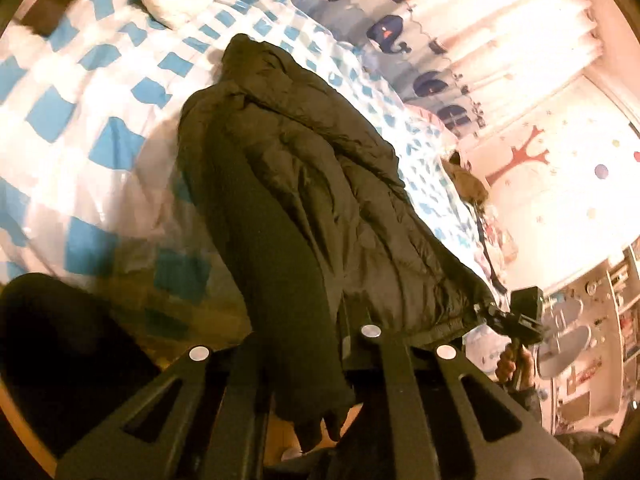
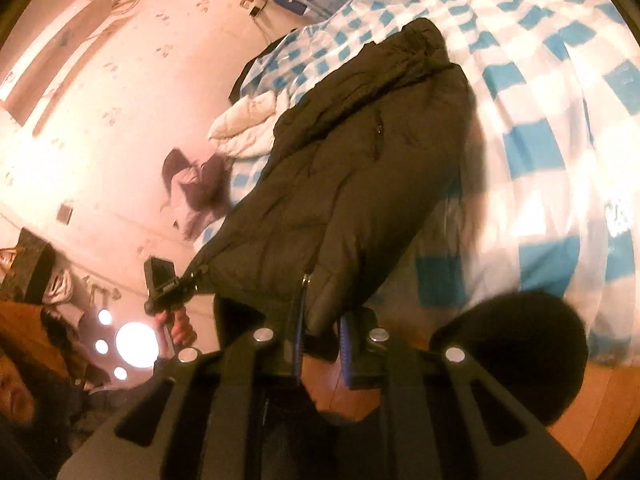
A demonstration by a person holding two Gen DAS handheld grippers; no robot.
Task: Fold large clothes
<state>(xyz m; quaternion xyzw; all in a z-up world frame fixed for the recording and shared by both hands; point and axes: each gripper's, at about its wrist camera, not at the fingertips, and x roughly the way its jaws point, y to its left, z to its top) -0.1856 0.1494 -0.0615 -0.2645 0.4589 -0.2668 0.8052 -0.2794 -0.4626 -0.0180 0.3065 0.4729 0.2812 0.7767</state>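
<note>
Grippers: my left gripper and right gripper both pinch the dark jacket hem over the bed; slick padding may slip free.

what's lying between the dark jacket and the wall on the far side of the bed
In the right wrist view, a white quilted garment lies on the checked bedcover between the dark jacket and the wall.

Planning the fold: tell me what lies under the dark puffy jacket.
The dark puffy jacket lies on a blue-and-white checked bedspread. Whatever lies beneath its middle is covered.
</note>
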